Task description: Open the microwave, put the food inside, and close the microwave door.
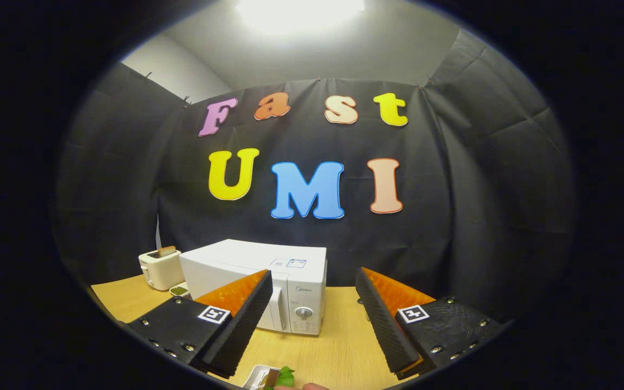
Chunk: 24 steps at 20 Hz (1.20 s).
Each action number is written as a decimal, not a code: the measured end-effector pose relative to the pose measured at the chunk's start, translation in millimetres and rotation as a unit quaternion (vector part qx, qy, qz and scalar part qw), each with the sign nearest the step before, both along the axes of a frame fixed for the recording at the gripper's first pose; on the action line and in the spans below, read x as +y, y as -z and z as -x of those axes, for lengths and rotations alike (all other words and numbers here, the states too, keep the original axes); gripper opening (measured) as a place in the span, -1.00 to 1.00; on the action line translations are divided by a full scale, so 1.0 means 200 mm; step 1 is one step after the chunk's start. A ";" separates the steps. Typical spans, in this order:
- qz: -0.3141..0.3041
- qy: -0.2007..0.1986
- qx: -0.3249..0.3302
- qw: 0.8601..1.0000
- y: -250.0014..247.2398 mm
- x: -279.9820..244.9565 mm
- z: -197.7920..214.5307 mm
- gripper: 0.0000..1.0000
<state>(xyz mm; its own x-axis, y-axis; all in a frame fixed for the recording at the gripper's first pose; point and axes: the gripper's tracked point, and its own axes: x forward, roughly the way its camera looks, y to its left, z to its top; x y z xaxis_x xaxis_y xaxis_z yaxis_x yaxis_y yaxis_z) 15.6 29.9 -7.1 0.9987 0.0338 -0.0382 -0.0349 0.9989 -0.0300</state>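
The black two-finger gripper (312,314) with orange-backed fingers hangs with its fingers spread wide apart, holding nothing; at bottom centre, low between them, a small white dish of green food (274,377) sits on the light wooden table (339,346); beyond the left finger, centre-left, stands the closed white microwave (268,276); left of it, a cream toaster (160,268).

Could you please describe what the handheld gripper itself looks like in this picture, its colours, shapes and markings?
The gripper has two wedge-shaped fingers with black ribbed pads on their inner faces and orange ridged backs. Each finger sits on a black textured base plate fastened with small silver screws, and each plate carries a square black-and-white fiducial marker. No cables are visible.
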 end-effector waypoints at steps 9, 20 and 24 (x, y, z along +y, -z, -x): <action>-0.001 -0.042 0.014 0.999 0.15 0.34 -0.16 0.94; -0.006 0.000 0.075 0.997 0.63 0.47 -0.75 0.95; -0.002 0.023 0.111 0.994 0.79 0.45 -0.85 0.95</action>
